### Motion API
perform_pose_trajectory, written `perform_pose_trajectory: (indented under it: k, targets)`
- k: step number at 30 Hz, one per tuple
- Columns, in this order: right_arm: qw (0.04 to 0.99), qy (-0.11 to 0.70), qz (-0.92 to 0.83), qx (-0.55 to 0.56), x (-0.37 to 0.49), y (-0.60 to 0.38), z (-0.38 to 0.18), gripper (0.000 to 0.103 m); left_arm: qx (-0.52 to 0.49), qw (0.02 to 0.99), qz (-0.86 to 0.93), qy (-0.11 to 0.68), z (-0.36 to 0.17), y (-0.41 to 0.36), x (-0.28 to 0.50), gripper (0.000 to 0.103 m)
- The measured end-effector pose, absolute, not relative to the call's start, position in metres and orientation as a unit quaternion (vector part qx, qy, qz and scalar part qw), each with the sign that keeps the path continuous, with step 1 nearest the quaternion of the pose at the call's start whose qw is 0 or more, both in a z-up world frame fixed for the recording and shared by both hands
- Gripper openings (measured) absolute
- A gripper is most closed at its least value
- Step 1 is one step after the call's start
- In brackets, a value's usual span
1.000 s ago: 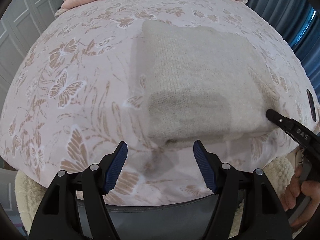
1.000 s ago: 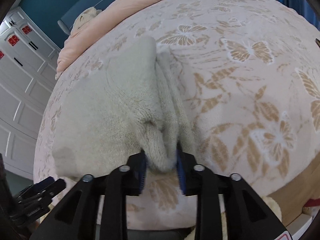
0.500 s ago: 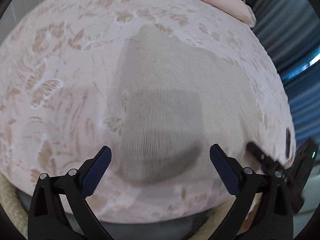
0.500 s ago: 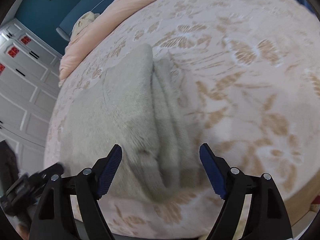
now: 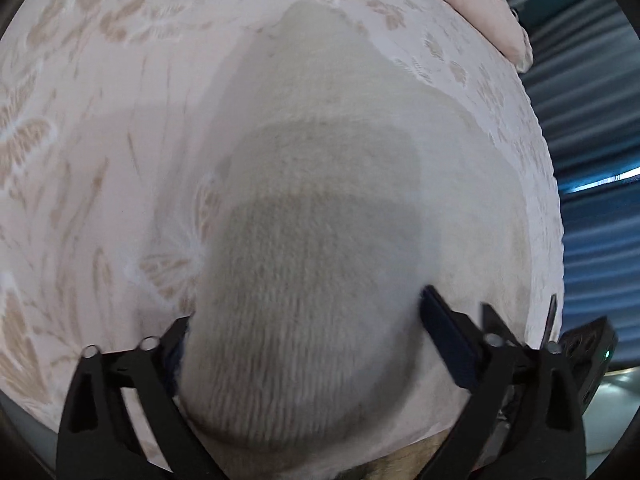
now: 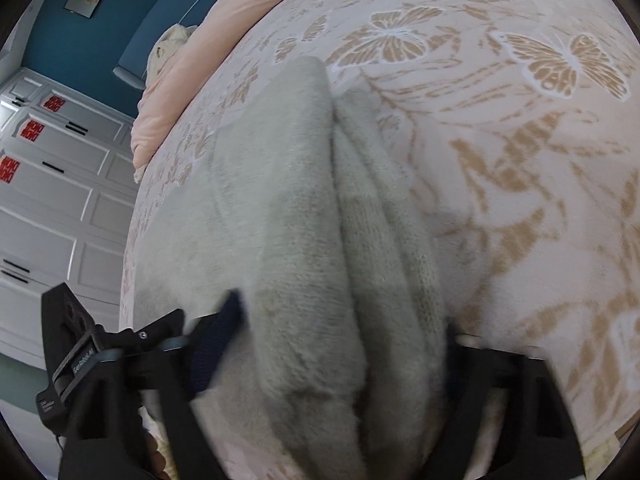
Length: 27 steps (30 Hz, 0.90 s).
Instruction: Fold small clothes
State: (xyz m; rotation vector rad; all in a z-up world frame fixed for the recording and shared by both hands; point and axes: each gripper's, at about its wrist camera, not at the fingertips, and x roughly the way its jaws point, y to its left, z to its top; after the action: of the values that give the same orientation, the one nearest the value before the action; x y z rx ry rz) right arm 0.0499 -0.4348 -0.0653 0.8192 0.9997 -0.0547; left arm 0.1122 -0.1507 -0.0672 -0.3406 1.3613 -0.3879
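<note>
Broadly, a pale pink bedspread printed with tan butterflies and leaves [image 6: 520,128] fills both wrist views and carries everything else. On it lies a folded cream-grey knitted garment [image 5: 320,220], a soft woolly piece stacked in several layers; in the right wrist view its folded edges [image 6: 372,208] run as long ridges toward the camera, and the near end of the bundle bulges close to the lens. Beyond the bedspread, a plain pink quilt [image 6: 224,20] lies bunched along the far edge of the bed, with white panelled cupboard doors [image 6: 60,208] and a teal wall behind it.

The left gripper [image 5: 304,344] sits low over the near end of the garment, its black arms and dark blue pads standing either side of the knit. Its jaws are spread wide and closing, with the fabric bulging between them; the left pad is mostly hidden by the cloth, and whether the pads press on it cannot be told through the blur. The right gripper [image 6: 344,344] likewise straddles the near end of the folded bundle, jaws partly spread and closing with the layered edges between them; its right pad is hidden behind the fabric.
</note>
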Motion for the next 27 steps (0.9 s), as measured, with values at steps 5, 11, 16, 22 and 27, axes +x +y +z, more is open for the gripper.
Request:
perform_pose_trajectory:
  k: [5,11,16,22,27]
  targets:
    - [0.819,0.434,-0.017,0.375,0.029,-0.428,-0.027,0.033,-0.088,0.767,-0.205,0.601,-0.027,-0.157,0.099,0.056]
    - [0.846,0.397,-0.033,0.354,-0.022,-0.408,0.024,0.032,-0.045,0.781,-0.249,0.572,0.022,-0.156,0.068,0.052]
    - [0.862,0.369,-0.038,0.346,-0.062,-0.400,0.058,0.032,-0.032,0.789,-0.277,0.548,0.059,-0.150,0.040,0.052]
    - [0.892,0.330,-0.037,0.305,-0.083,-0.382,0.107,0.031,-0.039,0.799,-0.301,0.519,0.095,-0.141,0.020,0.051]
    - [0.918,0.282,-0.027,0.278,-0.092,-0.367,0.152,0.031,-0.047,0.819,-0.316,0.476,0.136,-0.128,0.008,0.051]
